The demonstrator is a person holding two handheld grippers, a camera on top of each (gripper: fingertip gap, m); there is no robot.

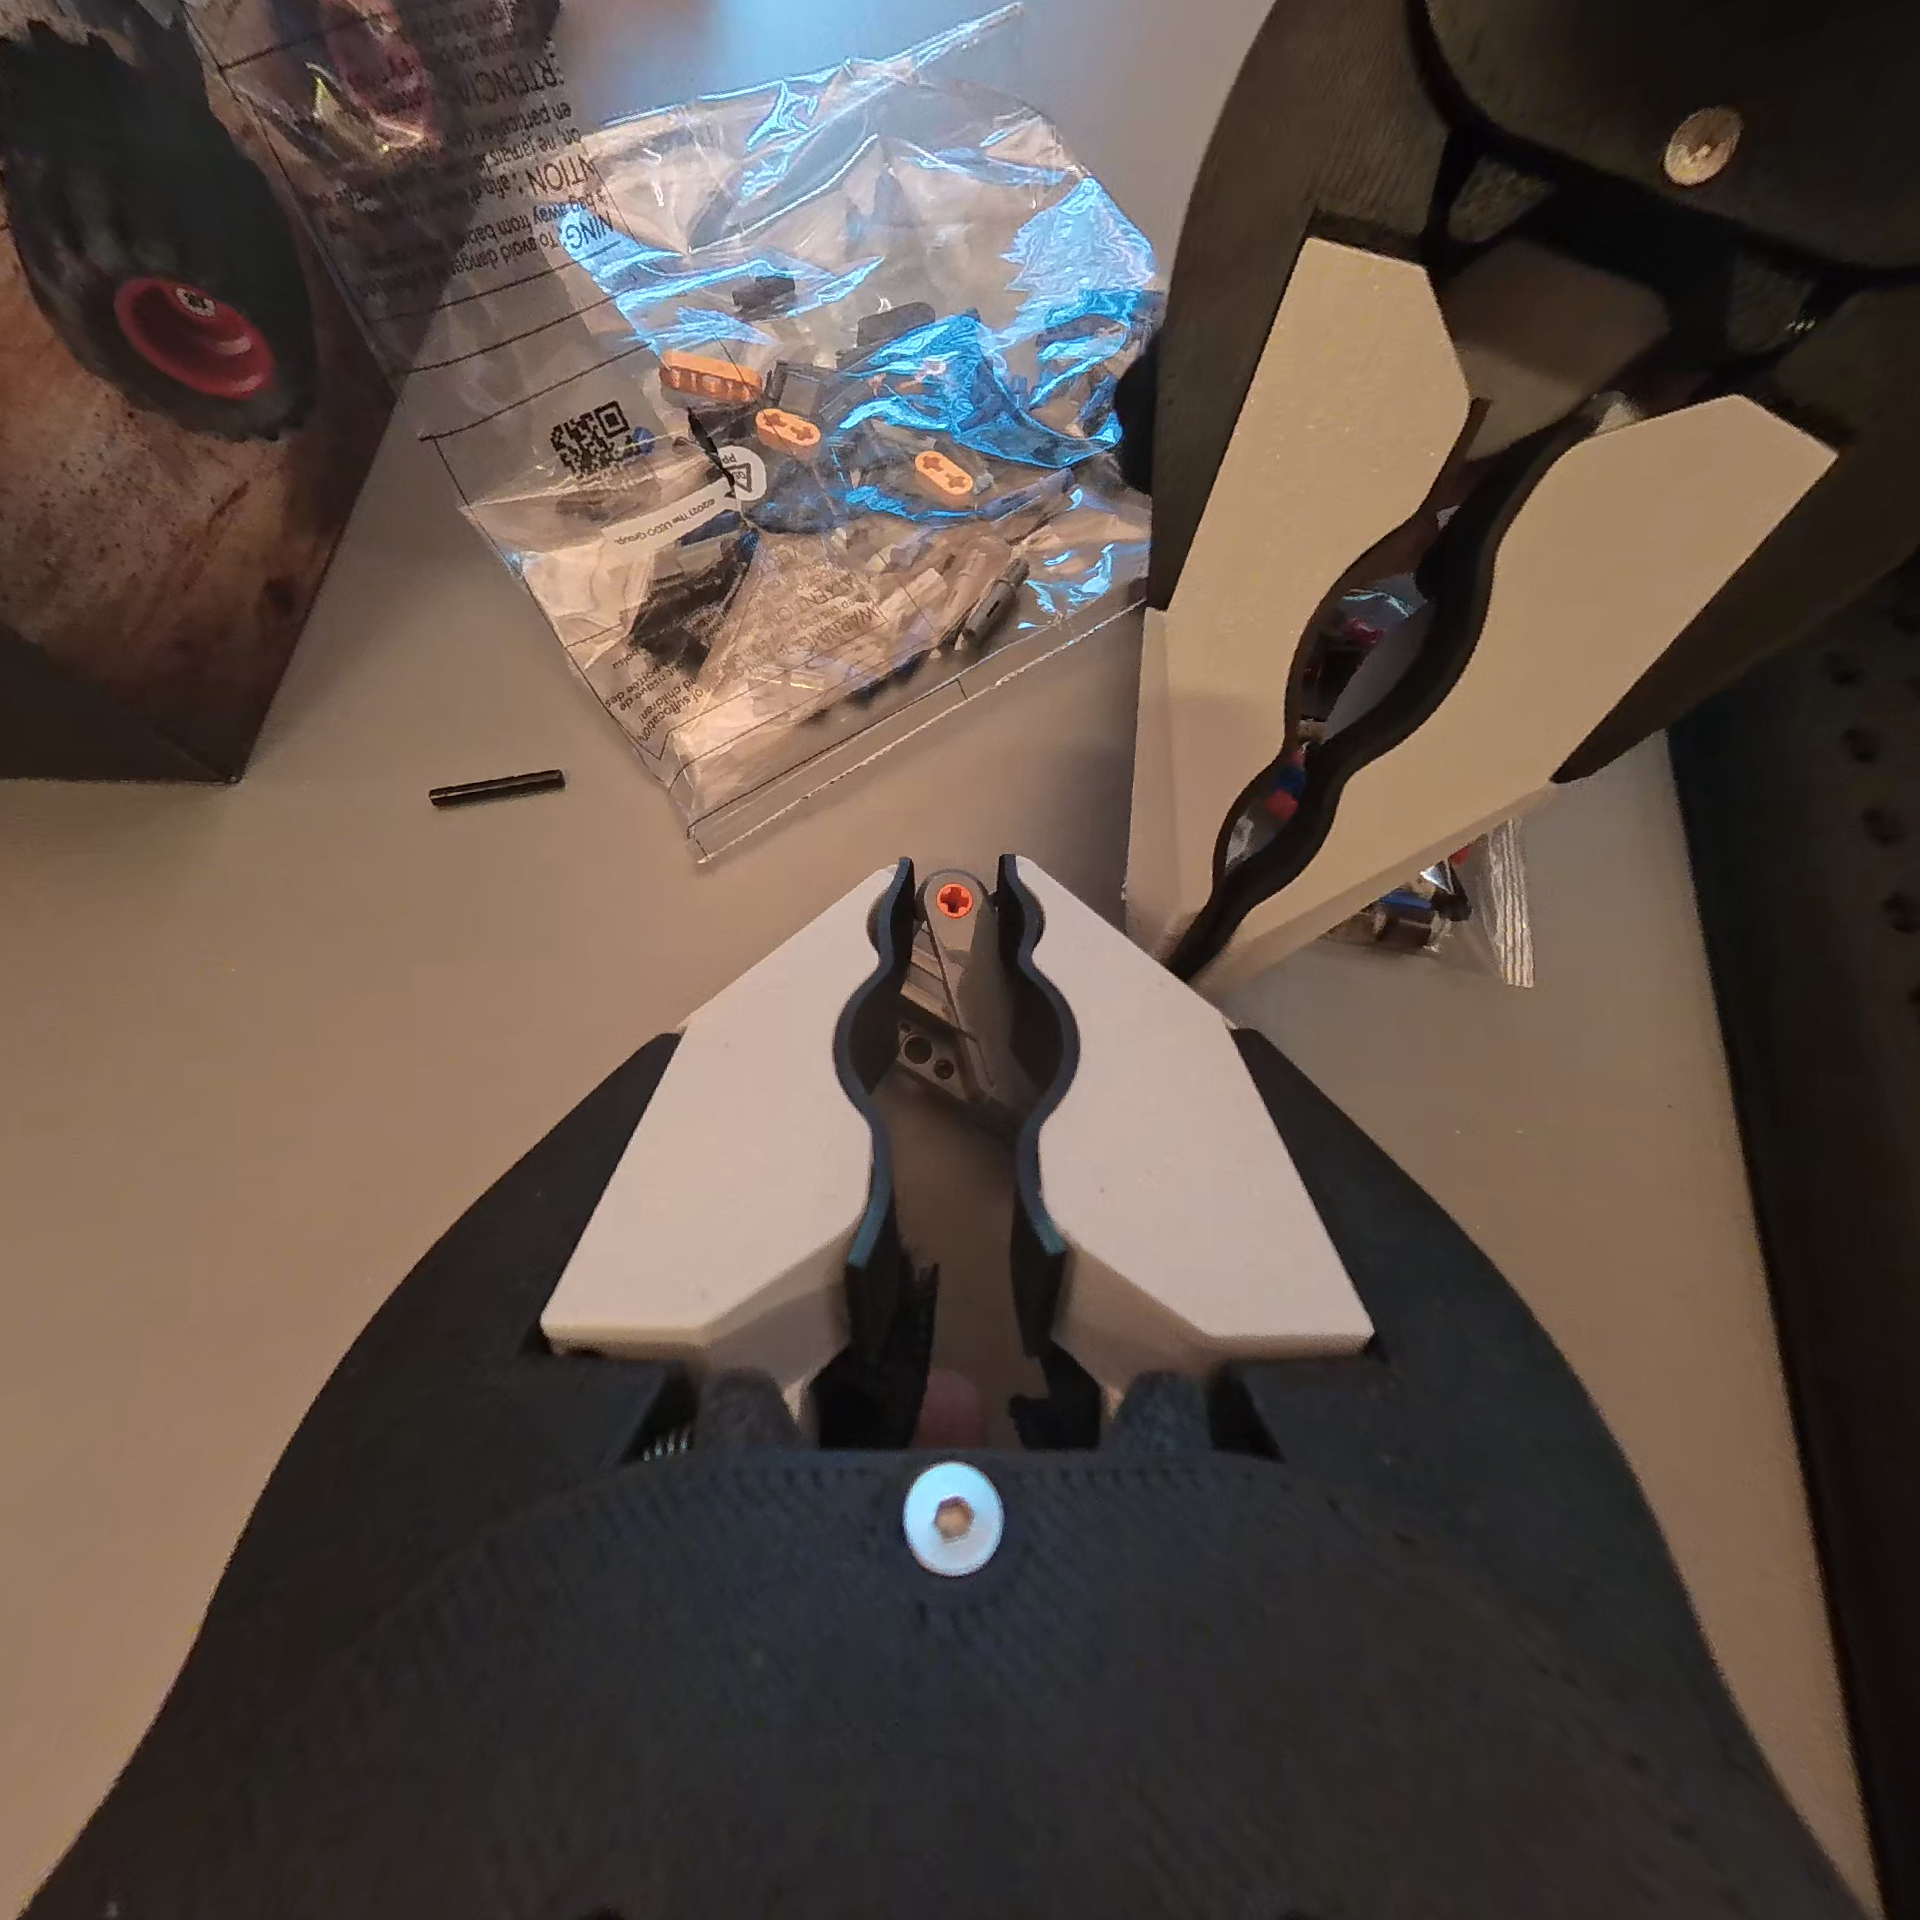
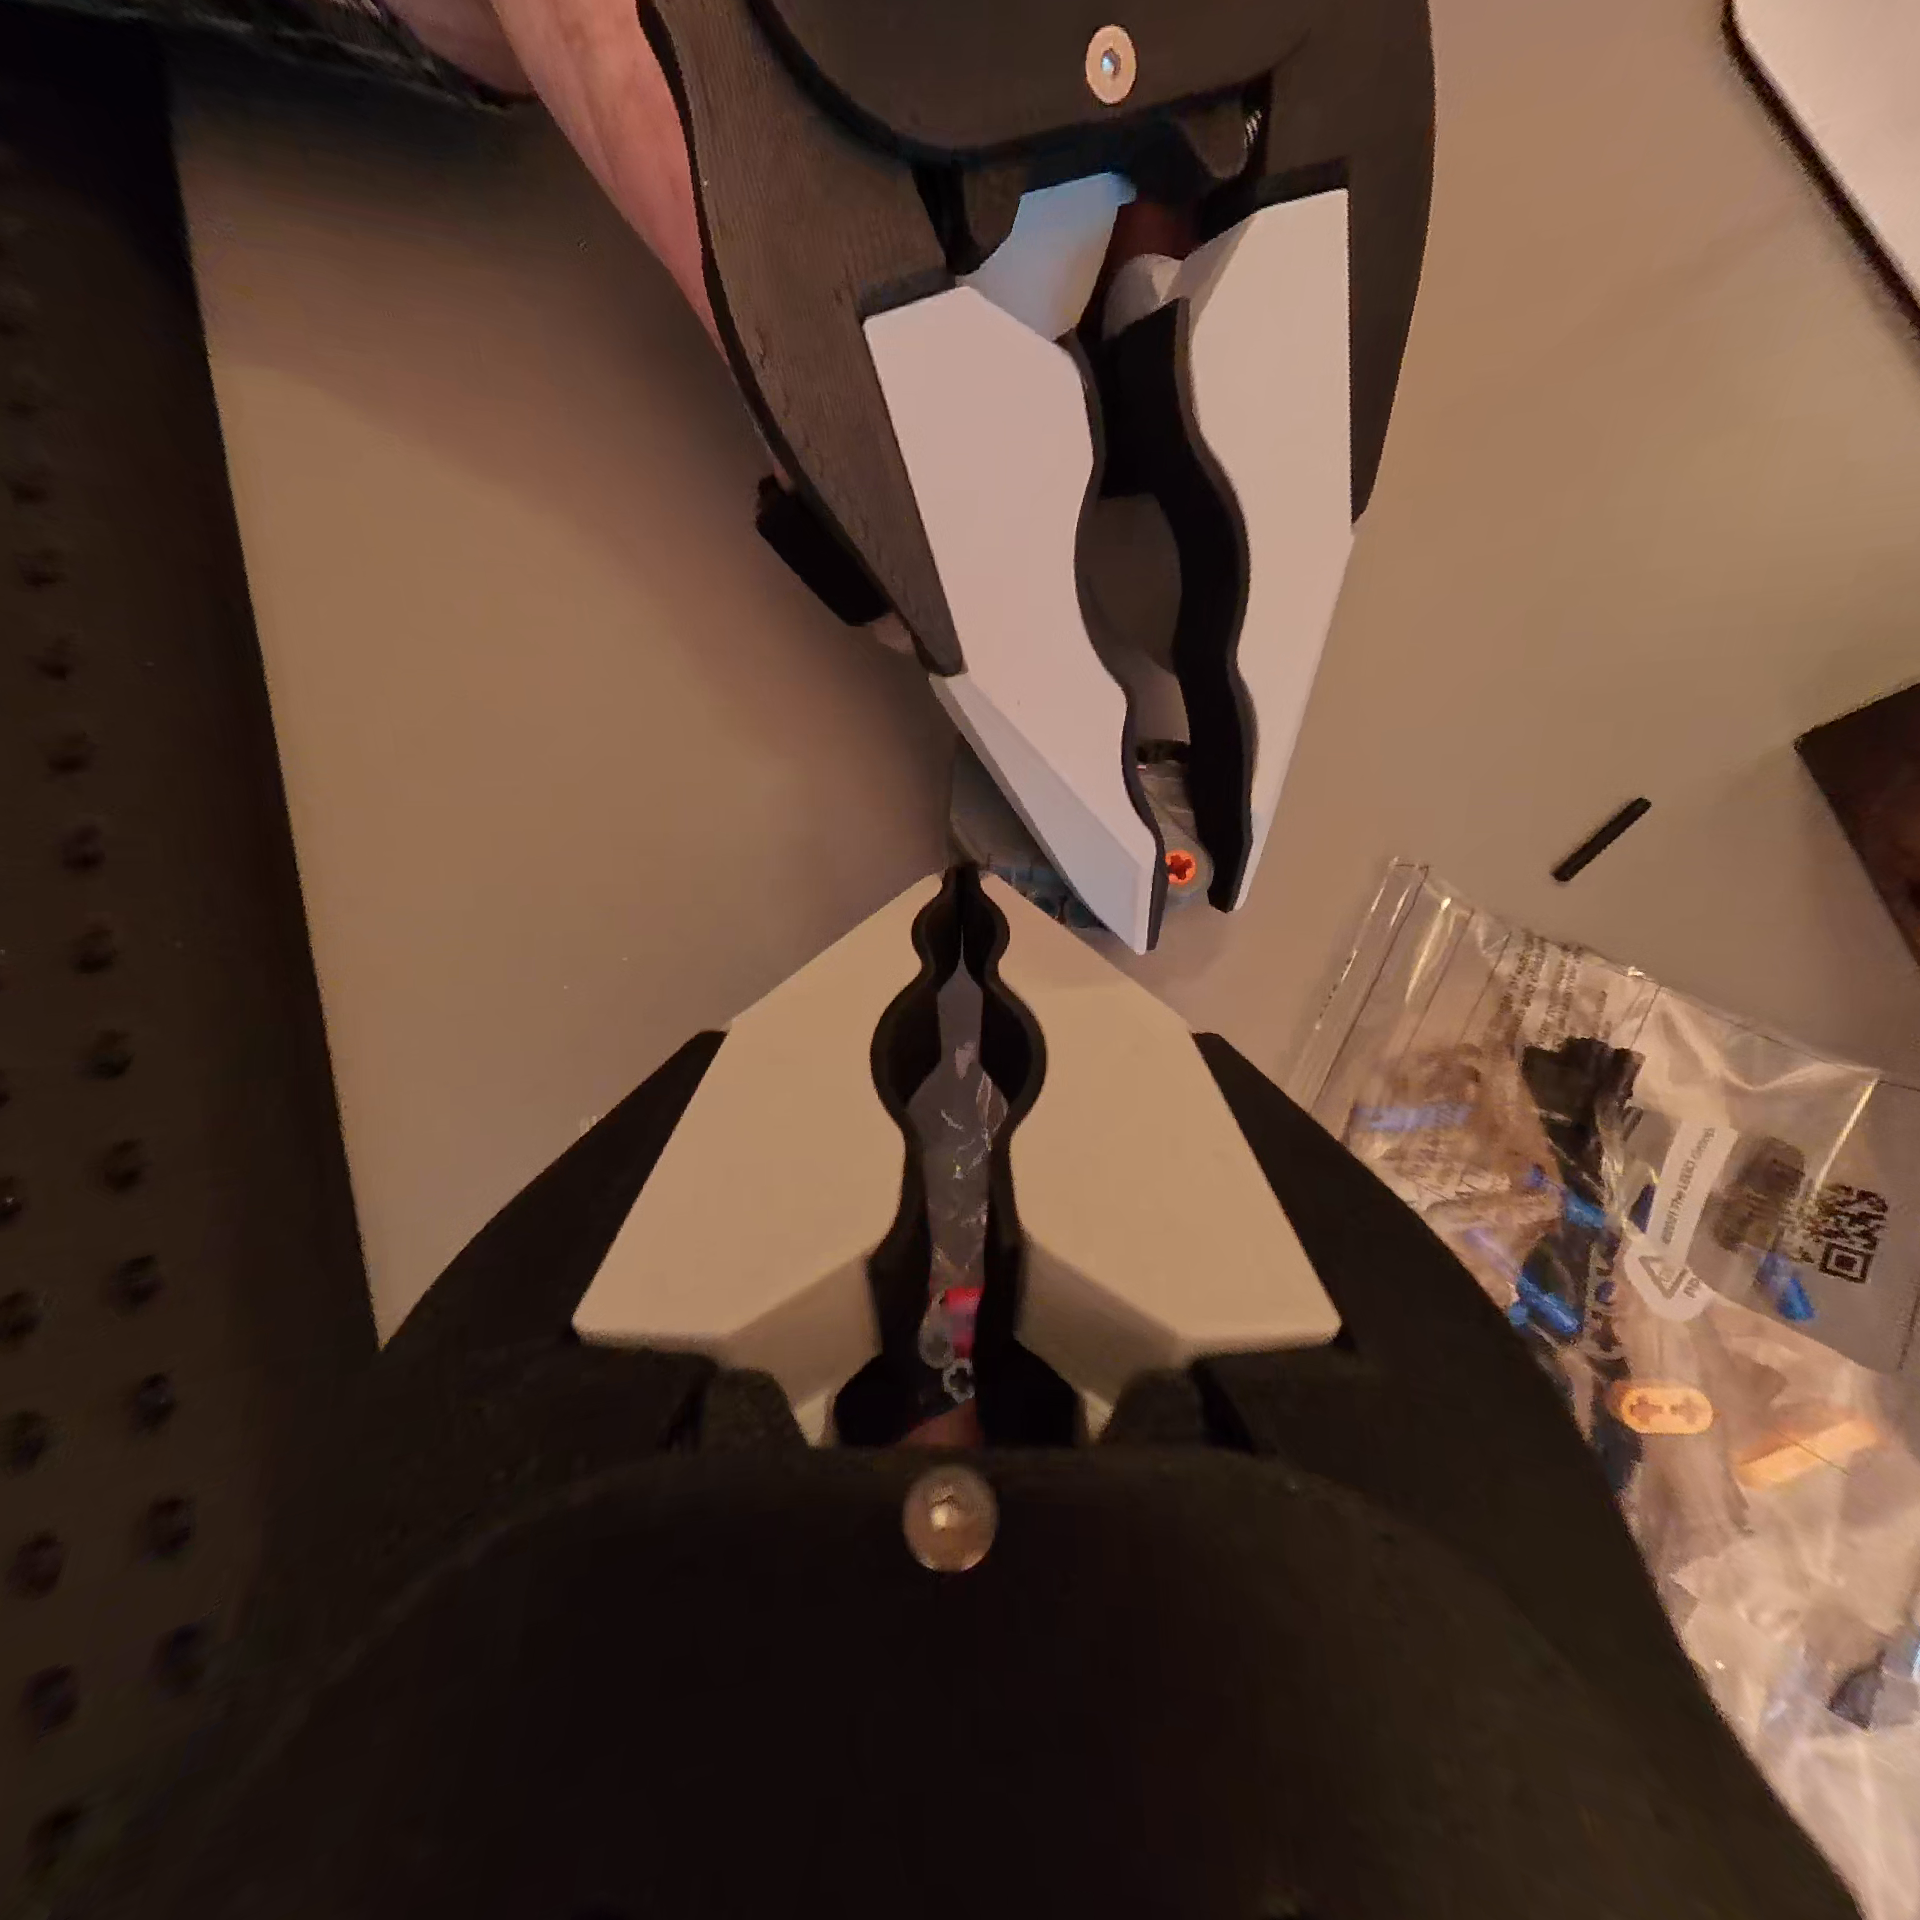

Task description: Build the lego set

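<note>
Lego box (image 1: 156, 416) in left view only

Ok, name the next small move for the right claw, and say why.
Probably lift the right claw a little to raise the small clear bag it pinches off the table. The bag sits low beside the left claw, which already grips a grey piece with an orange pin, so opening it needs room.

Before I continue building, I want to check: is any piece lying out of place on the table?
Yes. One thin black rod lies alone on the table, outside the plastic bag, near the box.
</note>
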